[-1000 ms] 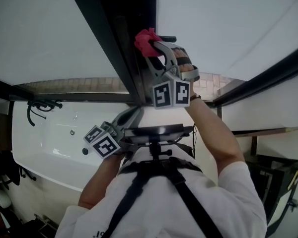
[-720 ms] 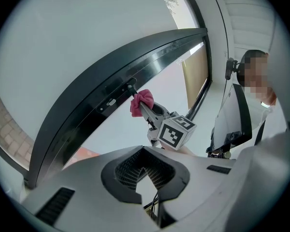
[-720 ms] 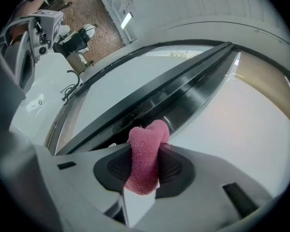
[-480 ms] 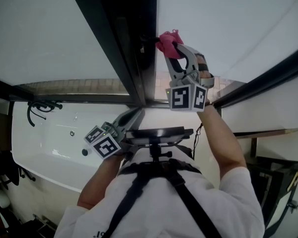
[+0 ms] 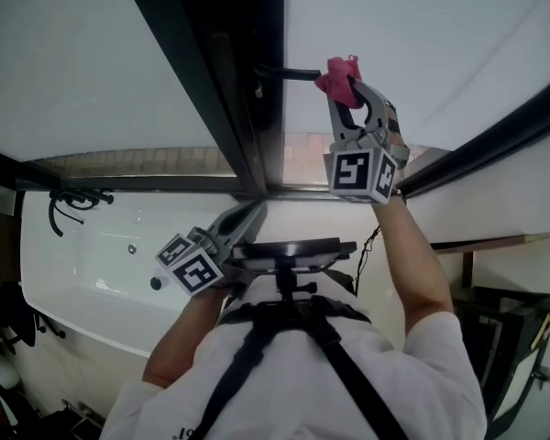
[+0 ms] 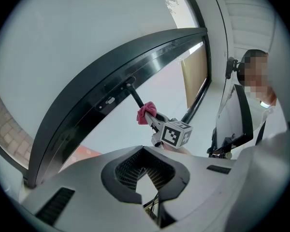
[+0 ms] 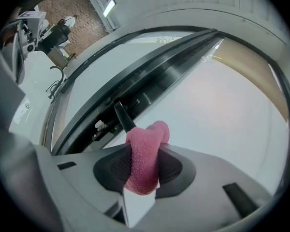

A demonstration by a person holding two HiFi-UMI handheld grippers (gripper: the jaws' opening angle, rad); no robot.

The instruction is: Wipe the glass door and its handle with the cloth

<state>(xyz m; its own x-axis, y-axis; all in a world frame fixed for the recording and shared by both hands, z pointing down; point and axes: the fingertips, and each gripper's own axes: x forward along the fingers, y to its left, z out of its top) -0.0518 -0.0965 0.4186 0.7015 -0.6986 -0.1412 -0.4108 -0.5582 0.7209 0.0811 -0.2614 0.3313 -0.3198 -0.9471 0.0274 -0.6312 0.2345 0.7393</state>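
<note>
Right gripper view is giving us the pink cloth clenched tight in the right gripper, and we are pressing it on the tip of the black handle, at one o'clock in the head view, beside the glass door. Our left gripper is hanging at seven o'clock from the cloth, jaws closed on nothing.

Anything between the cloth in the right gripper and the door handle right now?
Nothing visible. The pink cloth, clamped in the right gripper, sits right at the free end of the black handle, with only the glass door behind. The left gripper hangs low, well clear.
</note>
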